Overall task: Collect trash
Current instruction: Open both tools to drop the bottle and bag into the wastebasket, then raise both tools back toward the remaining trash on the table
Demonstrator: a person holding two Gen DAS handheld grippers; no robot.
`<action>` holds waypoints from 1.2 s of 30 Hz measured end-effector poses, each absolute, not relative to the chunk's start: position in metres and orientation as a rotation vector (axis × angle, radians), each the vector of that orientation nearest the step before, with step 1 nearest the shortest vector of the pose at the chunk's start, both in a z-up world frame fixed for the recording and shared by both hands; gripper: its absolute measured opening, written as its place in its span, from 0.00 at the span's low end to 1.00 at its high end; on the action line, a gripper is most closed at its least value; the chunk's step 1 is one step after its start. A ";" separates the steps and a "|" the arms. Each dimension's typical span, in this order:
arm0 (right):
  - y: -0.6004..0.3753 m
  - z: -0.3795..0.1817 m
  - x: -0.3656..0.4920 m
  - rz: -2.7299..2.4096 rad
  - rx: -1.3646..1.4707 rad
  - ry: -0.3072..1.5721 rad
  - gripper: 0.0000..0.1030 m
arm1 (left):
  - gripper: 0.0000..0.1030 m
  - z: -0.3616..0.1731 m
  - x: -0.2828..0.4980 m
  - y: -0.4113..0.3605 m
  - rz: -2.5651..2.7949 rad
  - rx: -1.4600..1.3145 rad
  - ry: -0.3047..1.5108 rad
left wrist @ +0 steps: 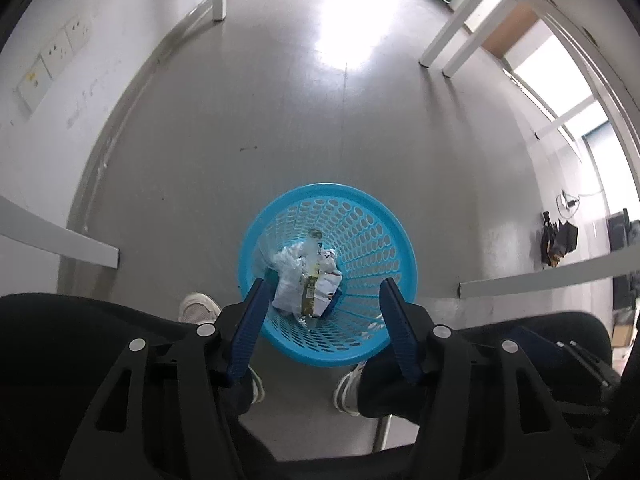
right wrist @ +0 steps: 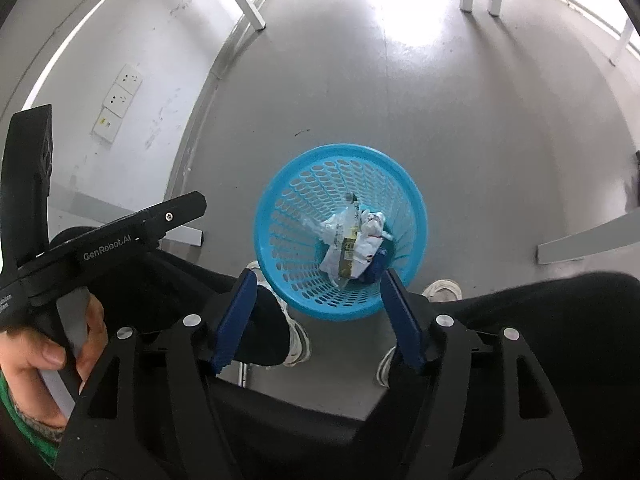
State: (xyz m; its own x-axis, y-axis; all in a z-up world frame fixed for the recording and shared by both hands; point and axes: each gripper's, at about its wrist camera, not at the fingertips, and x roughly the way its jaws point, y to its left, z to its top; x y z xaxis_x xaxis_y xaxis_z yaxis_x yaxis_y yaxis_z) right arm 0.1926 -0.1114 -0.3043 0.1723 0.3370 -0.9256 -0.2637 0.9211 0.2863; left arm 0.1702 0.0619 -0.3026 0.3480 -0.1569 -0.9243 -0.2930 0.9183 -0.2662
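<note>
Floor (left wrist: pixel 280 128) is grey and glossy, a white wall (left wrist: pixel 52 120) with sockets (right wrist: pixel 118 100) beside it; blue bin (right wrist: pixel 280 216) holds trash (right wrist: pixel 352 240). Left tool (left wrist: pixel 322 310) and right tool (right wrist: pixel 316 304) both gape empty.

left tongs (left wrist: pixel 324 294) open, right tongs (right wrist: pixel 318 284) open, both pointing steeply down

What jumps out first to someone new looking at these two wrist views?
The bright blue basket standing on the grey floor, seen from above in both views, with crumpled wrappers piled in its bottom. Next, the blue-padded fingers of the left gripper and right gripper, both open and empty above the basket. The person's white shoes sit just below the basket, near a white wall with sockets.
</note>
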 end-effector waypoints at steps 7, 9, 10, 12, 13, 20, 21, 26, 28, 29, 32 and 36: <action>-0.134 -0.253 0.160 0.434 0.047 1.209 0.63 | 0.76 -0.265 0.136 0.053 0.038 -0.390 1.176; -0.139 -0.233 0.150 0.445 0.045 1.147 0.68 | 0.91 -0.250 0.124 0.051 0.035 -0.371 1.137; -0.142 -0.223 0.145 0.449 0.045 1.116 0.69 | 0.93 -0.245 0.119 0.050 0.033 -0.364 1.119; -0.148 -0.205 0.135 0.448 0.039 1.056 0.74 | 0.94 -0.235 0.108 0.044 0.018 -0.328 1.098; -0.151 -0.198 0.131 0.448 0.034 1.031 0.76 | 0.94 -0.232 0.104 0.041 0.009 -0.308 1.099; -0.172 -0.136 0.097 0.448 -0.004 0.842 0.86 | 0.94 -0.195 0.072 0.033 -0.001 -0.256 1.006; -0.176 -0.127 0.094 0.440 -0.008 0.815 0.87 | 0.94 -0.185 0.067 0.032 -0.005 -0.245 0.974; -0.190 -0.075 0.086 0.409 0.000 0.678 0.90 | 0.94 -0.124 0.045 0.028 -0.036 -0.198 0.793; -0.189 -0.058 0.085 0.396 -0.019 0.626 0.91 | 0.94 -0.104 0.042 0.027 -0.053 -0.188 0.735; -0.188 -0.047 0.084 0.388 -0.033 0.597 0.91 | 0.94 -0.098 0.042 0.027 -0.059 -0.187 0.719; -0.184 -0.029 0.091 0.385 -0.041 0.548 0.91 | 0.94 -0.082 0.046 0.029 -0.063 -0.190 0.682; -0.180 -0.008 0.106 0.397 -0.020 0.512 0.91 | 0.94 -0.063 0.058 0.036 -0.061 -0.212 0.635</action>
